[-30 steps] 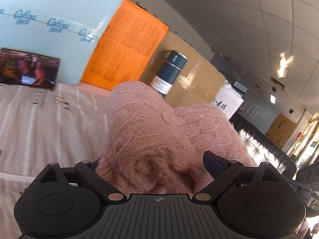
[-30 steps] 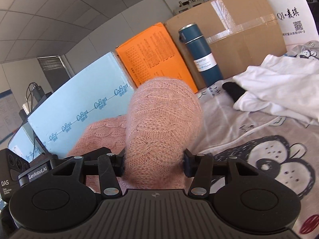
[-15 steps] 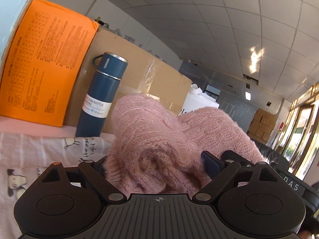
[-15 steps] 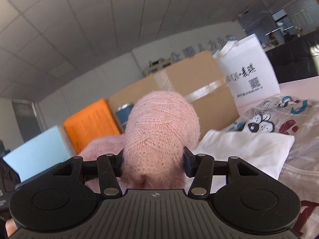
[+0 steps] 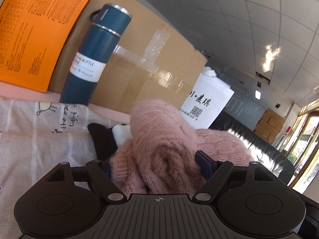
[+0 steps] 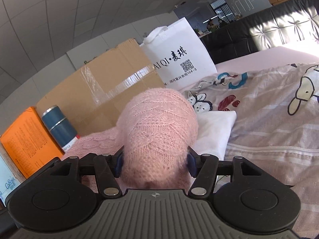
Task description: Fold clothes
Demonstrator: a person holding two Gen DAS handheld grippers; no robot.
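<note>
Each wrist camera sits low behind its own fingers, very near the pink sweater [image 5: 159, 145] [image 6: 157, 127], facing up toward the same cardboard box [image 5: 147, 67] [image 6: 103, 91], blue bottle [image 5: 93, 59] [image 6: 58, 125] and white bag [image 5: 207, 101] [image 6: 177, 57].

One pink knitted sweater [image 5: 159, 139] is showing, along with one blue bottle [image 5: 95, 55], one cardboard box [image 5: 143, 63], one orange box [image 5: 35, 29], one white bag [image 6: 179, 57], one folded white garment [image 6: 215, 127], and two tongs [image 5: 153, 165] [image 6: 154, 159]

Bed, cartoon-print sheet [image 6: 275, 123]; white garment [image 6: 215, 129], blue flask [image 5: 93, 59], possibly black cloth [image 5: 101, 139].
</note>
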